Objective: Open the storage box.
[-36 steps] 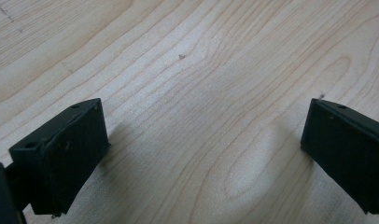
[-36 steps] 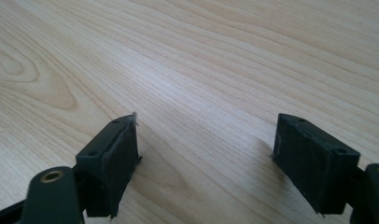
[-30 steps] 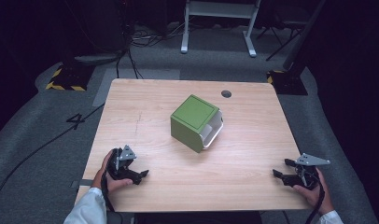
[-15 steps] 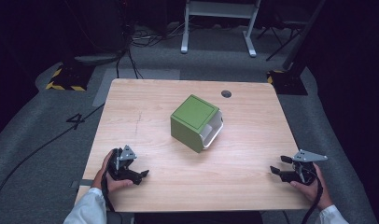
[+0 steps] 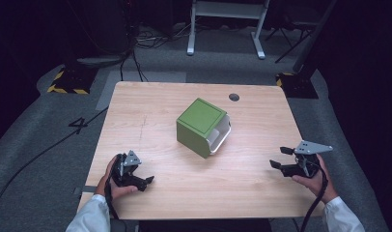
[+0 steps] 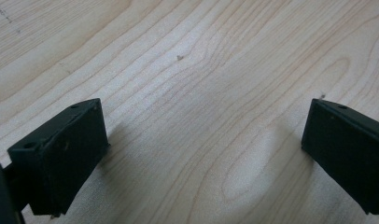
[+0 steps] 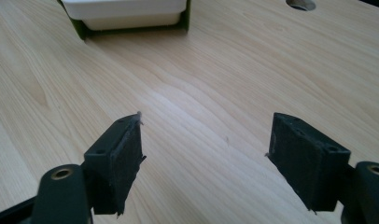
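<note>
A green box [image 5: 200,125] with a white inner tray sticking out of its right side sits at the middle of the wooden table [image 5: 150,104]. The tray's white front [image 7: 124,10] lies far ahead in the right gripper view. My left gripper [image 5: 145,182] rests near the table's front left corner, open, with bare wood between its jaws [image 6: 201,154]. My right gripper [image 5: 280,157] is held near the front right edge, open and holding nothing [image 7: 204,144]. Both grippers are well apart from the box.
A round cable hole [image 5: 234,97] is set in the table's back right part [image 7: 300,3]. Beyond the table are a grey floor with cables, a white stand [image 5: 225,19] and hazard-striped bases [image 5: 68,79].
My right gripper has shifted slightly left and inward along the front right edge. The left gripper and the box have stayed still.
</note>
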Action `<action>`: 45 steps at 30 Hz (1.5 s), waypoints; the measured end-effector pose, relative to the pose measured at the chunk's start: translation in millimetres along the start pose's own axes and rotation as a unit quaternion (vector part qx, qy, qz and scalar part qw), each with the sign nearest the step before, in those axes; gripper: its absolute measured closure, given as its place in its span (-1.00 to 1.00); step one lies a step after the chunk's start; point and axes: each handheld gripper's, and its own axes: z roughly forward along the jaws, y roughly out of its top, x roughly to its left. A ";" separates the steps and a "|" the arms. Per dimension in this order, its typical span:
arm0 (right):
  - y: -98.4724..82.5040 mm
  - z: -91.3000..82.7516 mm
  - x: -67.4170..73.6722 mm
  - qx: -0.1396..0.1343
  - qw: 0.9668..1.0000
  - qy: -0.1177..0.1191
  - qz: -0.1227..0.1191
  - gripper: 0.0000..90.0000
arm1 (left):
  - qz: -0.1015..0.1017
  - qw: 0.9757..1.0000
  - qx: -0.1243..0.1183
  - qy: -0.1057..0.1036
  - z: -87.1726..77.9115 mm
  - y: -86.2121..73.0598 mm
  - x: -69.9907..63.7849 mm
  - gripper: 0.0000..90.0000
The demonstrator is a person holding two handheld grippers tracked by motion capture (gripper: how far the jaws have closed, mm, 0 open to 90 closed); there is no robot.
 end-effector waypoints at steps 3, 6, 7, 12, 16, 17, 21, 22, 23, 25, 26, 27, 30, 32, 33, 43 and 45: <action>13.2 7.0 7.3 -0.002 1.000 0.009 -0.004 -0.42 | 0.000 1.000 0.000 0.001 0.1 0.1 -0.1 -0.99; 26.5 20.0 14.6 0.004 1.000 -0.004 -0.014 -0.36 | -0.001 1.000 0.000 0.001 0.1 0.1 -0.2 -0.99; 29.5 23.9 15.6 0.004 1.000 -0.003 -0.013 -0.34 | -0.001 1.000 0.000 0.001 0.2 0.1 -0.2 -0.99; 44.5 43.9 22.8 0.003 1.000 -0.011 -0.016 -0.36 | -0.001 1.000 0.000 0.001 0.2 0.1 -0.2 -0.99; 55.3 60.1 28.0 -0.001 1.000 -0.017 -0.020 -0.43 | -0.001 1.000 0.000 0.001 0.1 0.1 -0.2 -0.99; 55.3 60.1 28.0 -0.001 1.000 -0.017 -0.020 -0.43 | -0.001 1.000 0.000 0.001 0.1 0.1 -0.2 -0.99; 65.0 75.7 34.7 0.001 1.000 -0.018 -0.014 -0.47 | -0.001 1.000 0.000 0.001 0.2 0.1 -0.2 -0.99; 67.5 79.0 36.3 -0.002 1.000 -0.018 -0.012 -0.47 | -0.001 1.000 0.000 0.001 0.2 0.1 -0.2 -0.99; 72.6 85.3 38.7 -0.005 1.000 -0.015 -0.006 -0.49 | -0.001 1.000 0.000 0.001 0.1 0.1 -0.2 -0.99; 74.0 87.2 39.2 -0.006 1.000 -0.016 -0.006 -0.49 | -0.001 1.000 0.000 0.001 0.2 0.1 -0.2 -0.99; 75.9 89.6 39.8 -0.006 1.000 -0.015 -0.002 -0.49 | -0.001 1.000 0.000 0.001 0.1 0.1 -0.2 -0.99; 77.6 91.8 40.2 -0.007 1.000 -0.014 0.001 -0.49 | -0.001 1.000 0.000 0.001 0.2 0.2 -0.2 -0.99; 81.0 98.7 42.1 -0.011 1.000 -0.015 0.001 -0.51 | -0.004 1.000 0.000 0.001 0.4 0.4 -0.5 -0.99; 86.1 105.3 44.5 -0.009 1.000 -0.013 0.003 -0.53 | -0.005 1.000 -0.001 0.002 0.5 0.4 -0.6 -0.99; 88.2 106.8 45.5 -0.011 1.000 -0.013 0.004 -0.53 | -0.005 1.000 0.000 0.002 0.5 0.4 -0.5 -0.99; 100.8 122.5 50.5 -0.021 1.000 -0.011 0.018 -0.52 | -0.005 1.000 -0.001 0.002 0.5 0.4 -0.6 -0.99; 101.4 126.6 50.3 -0.016 1.000 -0.012 0.022 -0.52 | -0.004 1.000 0.000 0.002 0.5 0.4 -0.5 -0.99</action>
